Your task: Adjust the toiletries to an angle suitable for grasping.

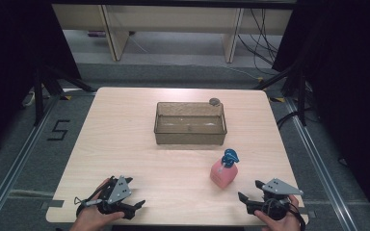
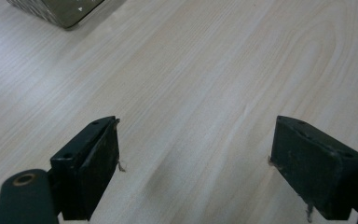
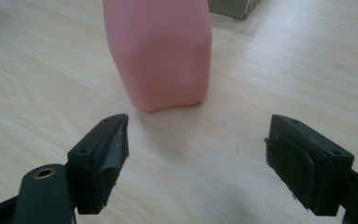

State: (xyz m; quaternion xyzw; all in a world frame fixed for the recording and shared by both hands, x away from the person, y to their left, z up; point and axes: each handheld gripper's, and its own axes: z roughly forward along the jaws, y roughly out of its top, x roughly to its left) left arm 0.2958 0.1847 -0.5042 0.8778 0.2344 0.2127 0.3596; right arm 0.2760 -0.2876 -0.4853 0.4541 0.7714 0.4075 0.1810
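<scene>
A pink bottle (image 1: 223, 173) with a blue pump top stands upright on the wooden table (image 1: 125, 139), right of centre. My right gripper (image 1: 251, 196) rests near the front right edge, open, its jaws pointing at the bottle; in the right gripper view the pink bottle (image 3: 161, 51) stands just beyond the open right gripper (image 3: 196, 144), apart from it. A clear rectangular bin (image 1: 191, 123) sits in the middle of the table. My left gripper (image 1: 136, 208) lies at the front left, open over bare wood, and the left gripper (image 2: 196, 158) has nothing between its jaws.
A small grey round object (image 1: 215, 101) sits at the bin's far right corner. One corner of the bin (image 2: 58, 9) shows at the top left of the left gripper view. Black curtains and stands flank the table; the floor beyond shows cables.
</scene>
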